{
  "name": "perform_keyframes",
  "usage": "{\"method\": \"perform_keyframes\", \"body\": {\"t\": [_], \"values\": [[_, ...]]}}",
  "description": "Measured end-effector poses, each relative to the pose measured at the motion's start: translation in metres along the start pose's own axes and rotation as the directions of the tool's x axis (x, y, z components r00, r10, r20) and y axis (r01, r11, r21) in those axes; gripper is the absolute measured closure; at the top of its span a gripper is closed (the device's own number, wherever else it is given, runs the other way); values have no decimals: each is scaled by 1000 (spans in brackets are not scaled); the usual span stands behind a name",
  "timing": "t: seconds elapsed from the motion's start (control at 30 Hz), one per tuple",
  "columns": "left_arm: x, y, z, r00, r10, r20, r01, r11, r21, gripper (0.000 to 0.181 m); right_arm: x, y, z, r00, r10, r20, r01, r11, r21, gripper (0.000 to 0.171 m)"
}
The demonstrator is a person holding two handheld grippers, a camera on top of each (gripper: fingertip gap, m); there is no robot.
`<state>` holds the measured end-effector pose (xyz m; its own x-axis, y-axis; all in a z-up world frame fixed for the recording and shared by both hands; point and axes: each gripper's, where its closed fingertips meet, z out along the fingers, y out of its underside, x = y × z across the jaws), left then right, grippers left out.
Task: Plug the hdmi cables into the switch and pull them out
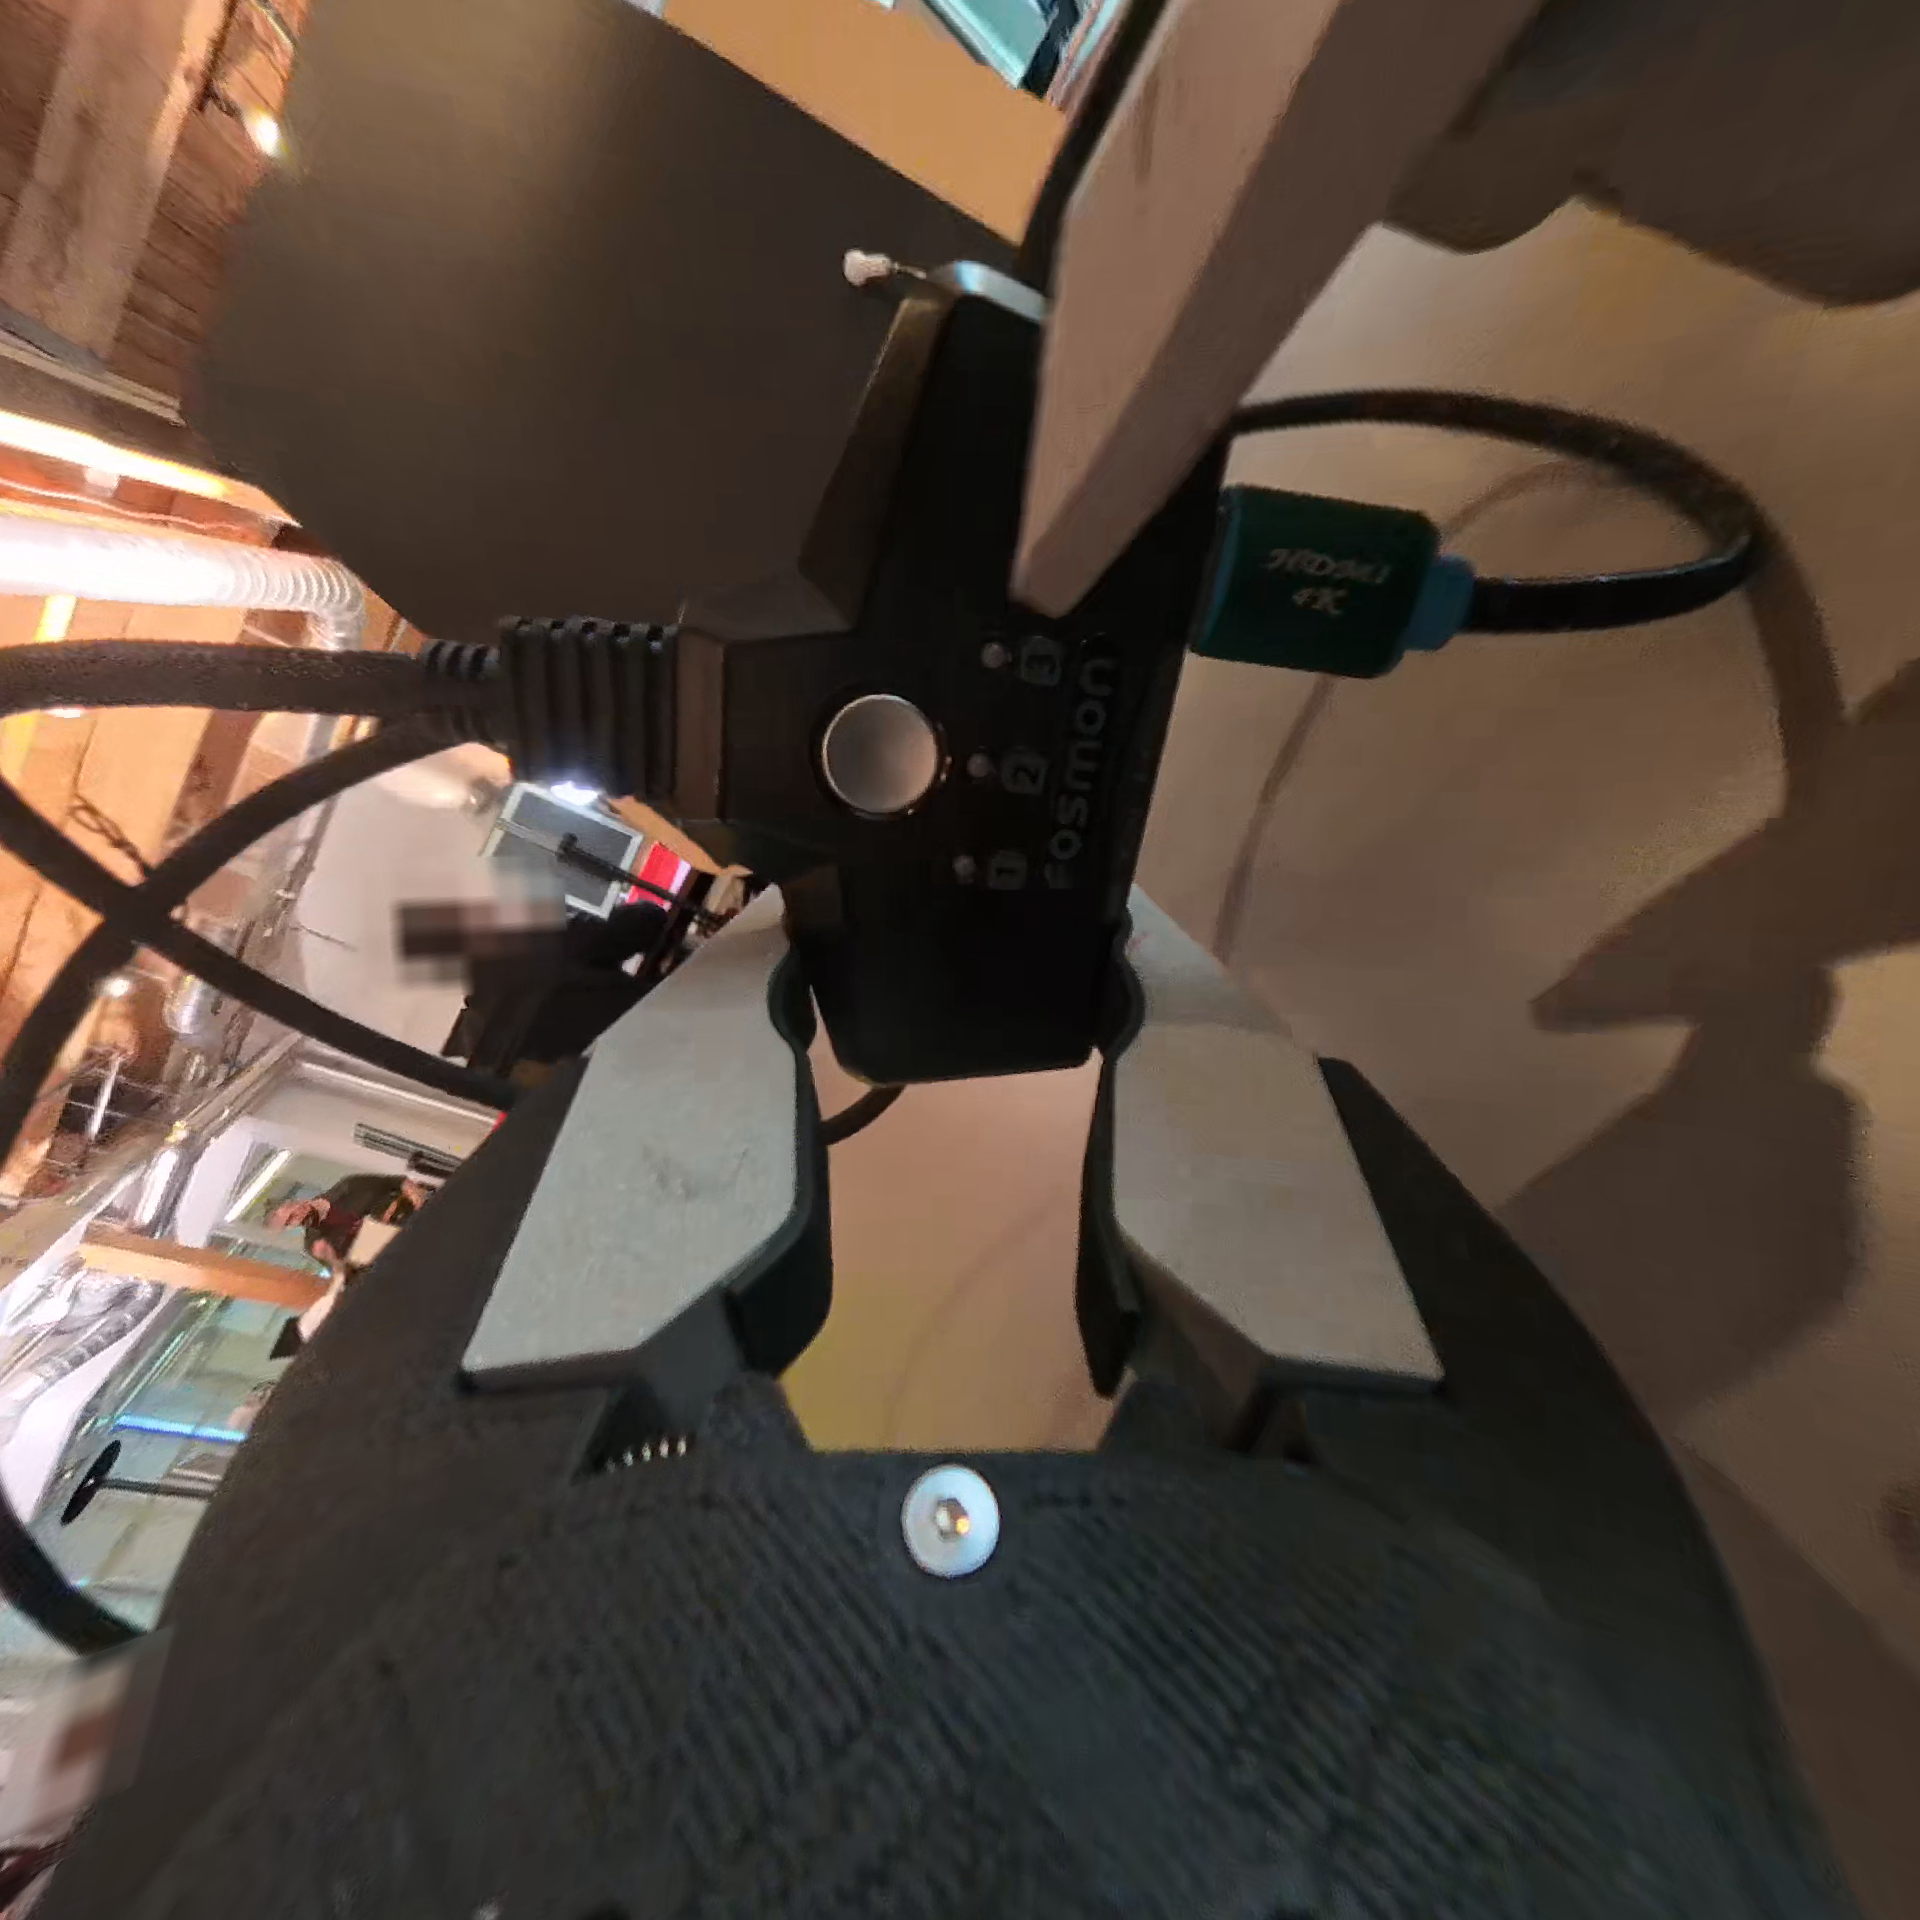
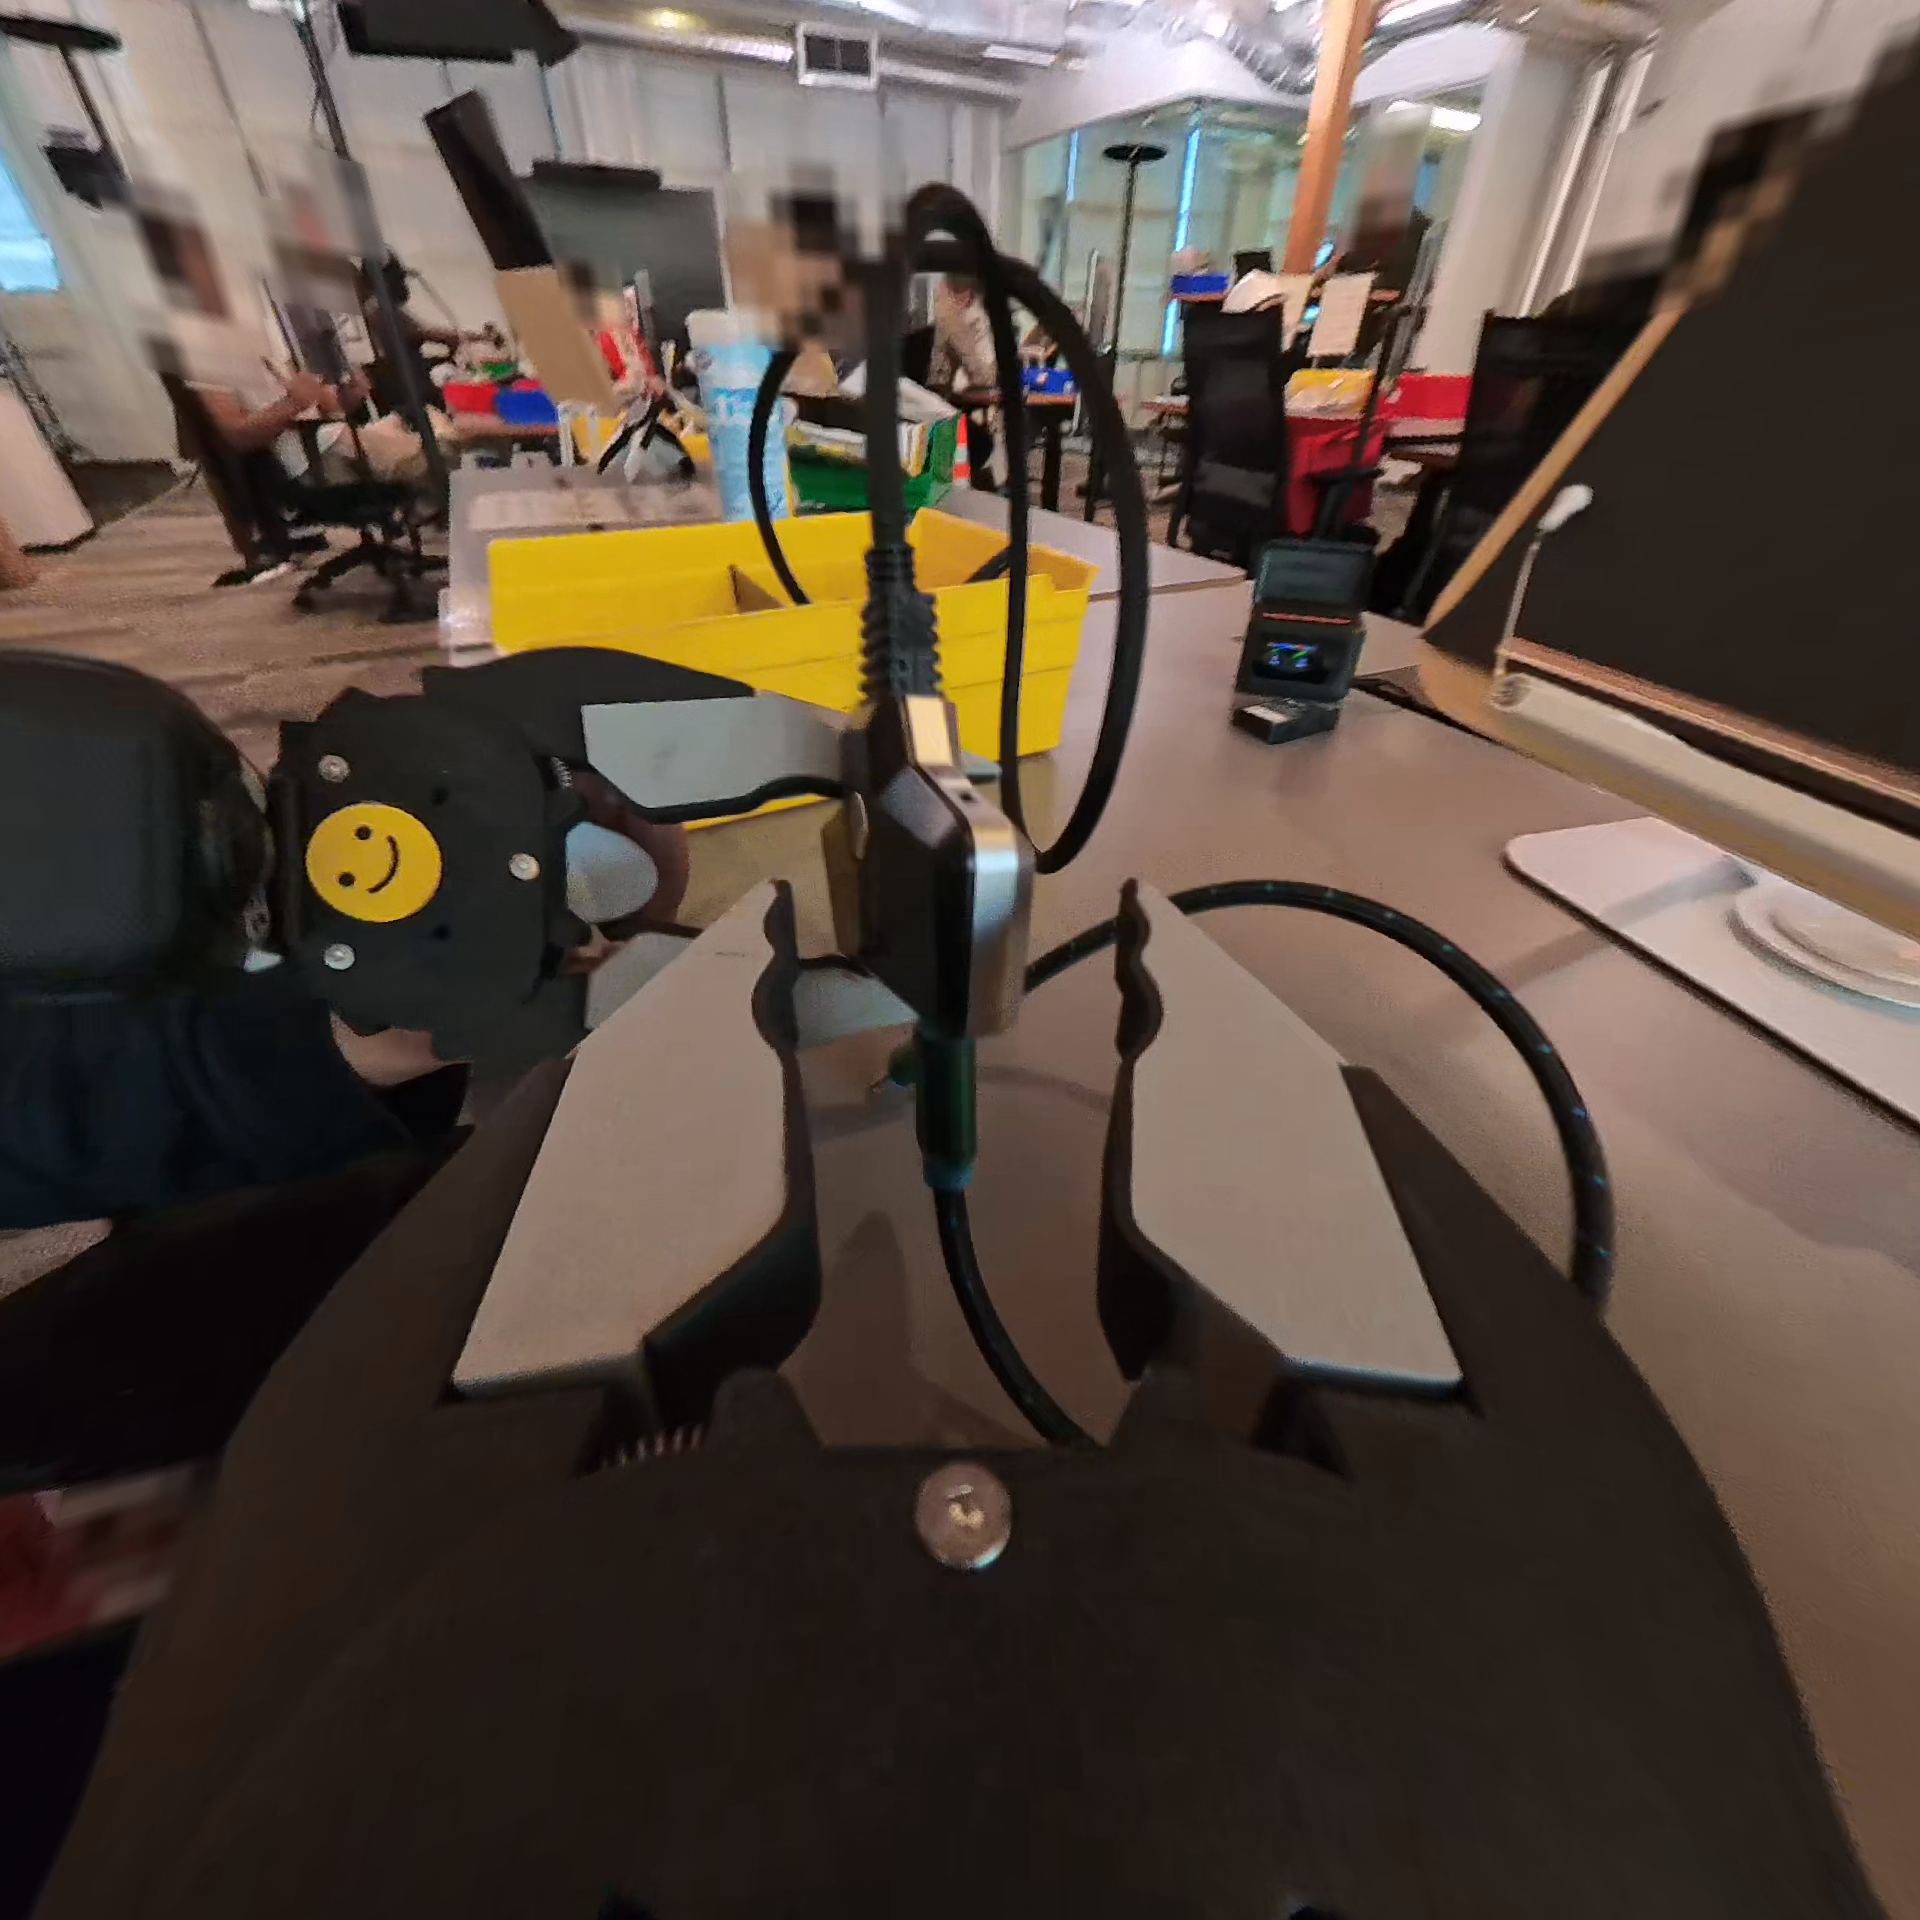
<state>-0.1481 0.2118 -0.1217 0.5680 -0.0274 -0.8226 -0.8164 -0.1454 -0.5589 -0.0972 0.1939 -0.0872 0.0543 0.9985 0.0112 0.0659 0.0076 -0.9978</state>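
Left gripper [image 1: 956, 997] pinches the switch [image 1: 966, 727]; right gripper [image 2: 951, 966] spread behind the teal plug [image 2: 948, 1101].

Left wrist view: switch clamped at its near end between both fingertips, held in the air over the table [image 1: 1403, 935]. Round button [image 1: 881, 753] faces the camera. Black cable [image 1: 312, 686] enters the switch's left side through a ribbed boot; teal plug [image 1: 1314, 587] sits in the right side, its cable [image 1: 1662, 488] looping away. One right-gripper finger [image 1: 1132, 343] overlaps the switch's far end, contact unclear. Right wrist view: switch [image 2: 930, 883] edge-on, upright, held by the left gripper [image 2: 831, 883] from the left. Teal plug hangs from its underside between the right fingers, touching neither. Yellow bin [image 2: 790, 623] and monitor stand [image 2: 1714, 914] on the table behind.
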Motion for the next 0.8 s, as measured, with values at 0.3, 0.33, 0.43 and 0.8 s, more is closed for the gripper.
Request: {"method": "perform_keyframes", "body": {"t": [0.3,0.33,0.43,0.8], "values": [[9,9,1,999,-2,-45,0,999,-39,129,-9,9,34,998,-61,20,63,988,-141,139],[10,10,1,999,-1,-48,-2,999,-43,129,-9,9,36,998,-66,16,68,987,-144,140],[10,13,2,997,-24,-67,20,998,-53,129,-11,9,40,997,-72,14,73,986,-150,145],[18,12,3,992,-44,-120,38,998,-52,130,-16,13,35,995,-98,24,101,978,-183,149]]}}
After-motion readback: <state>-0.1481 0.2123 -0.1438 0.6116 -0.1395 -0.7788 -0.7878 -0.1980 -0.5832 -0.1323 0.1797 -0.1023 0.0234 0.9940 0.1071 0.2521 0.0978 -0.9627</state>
